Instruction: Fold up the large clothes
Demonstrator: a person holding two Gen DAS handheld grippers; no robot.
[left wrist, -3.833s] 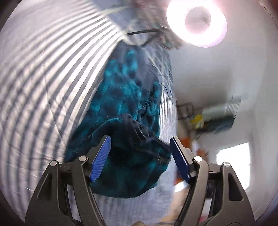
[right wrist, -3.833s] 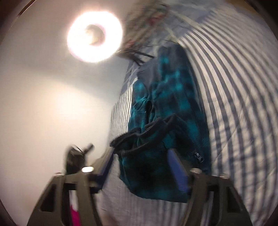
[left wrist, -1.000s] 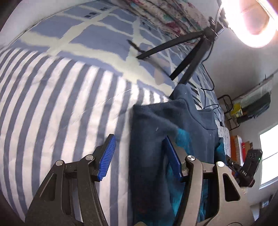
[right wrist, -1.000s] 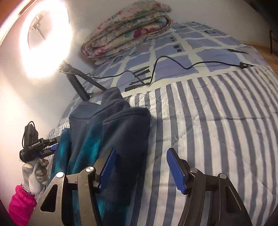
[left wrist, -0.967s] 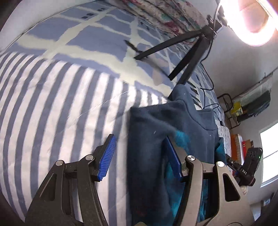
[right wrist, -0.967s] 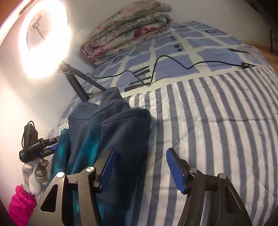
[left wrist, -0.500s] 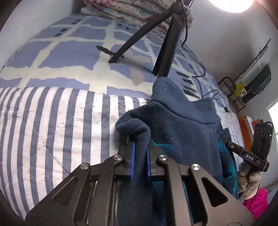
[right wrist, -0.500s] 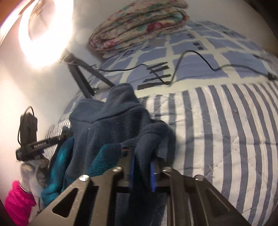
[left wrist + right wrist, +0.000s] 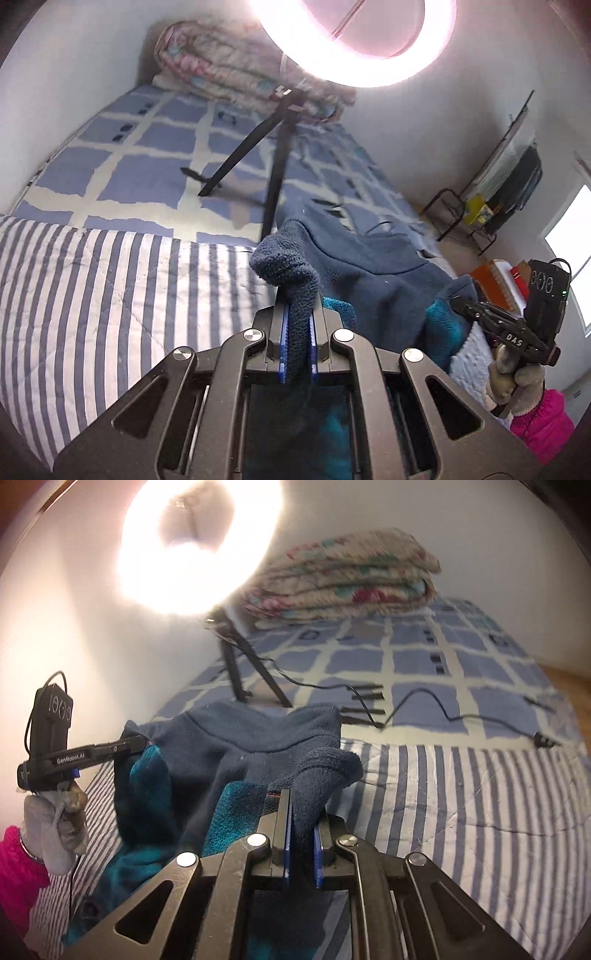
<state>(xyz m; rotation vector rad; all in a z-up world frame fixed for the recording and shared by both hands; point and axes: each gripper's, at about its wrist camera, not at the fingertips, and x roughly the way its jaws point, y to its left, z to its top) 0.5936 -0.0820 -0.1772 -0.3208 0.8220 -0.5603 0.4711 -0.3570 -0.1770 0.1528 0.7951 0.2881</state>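
Observation:
A navy fleece garment (image 9: 369,266) with a teal lining lies partly raised over the striped quilt (image 9: 92,295). My left gripper (image 9: 298,317) is shut on a bunched navy edge of it, which sticks up above the pads. My right gripper (image 9: 300,812) is shut on the opposite navy edge of the fleece (image 9: 240,738). Each view shows the other gripper off to the side: the right gripper (image 9: 458,301) in a gloved hand, and the left gripper (image 9: 142,743) with its tips at the fabric. The garment hangs between the two grippers, and its lower part is hidden behind them.
A ring light (image 9: 354,40) on a black tripod (image 9: 273,177) stands on the blue checked sheet behind the garment. A folded floral quilt (image 9: 343,579) lies at the head of the bed. A black cable (image 9: 424,705) runs across the sheet. A rack (image 9: 491,199) stands by the wall.
Both grippers, open a second ago around the garment's edges, have shut on the navy fleece. Both have risen, lifting the pinched edges off the quilt.

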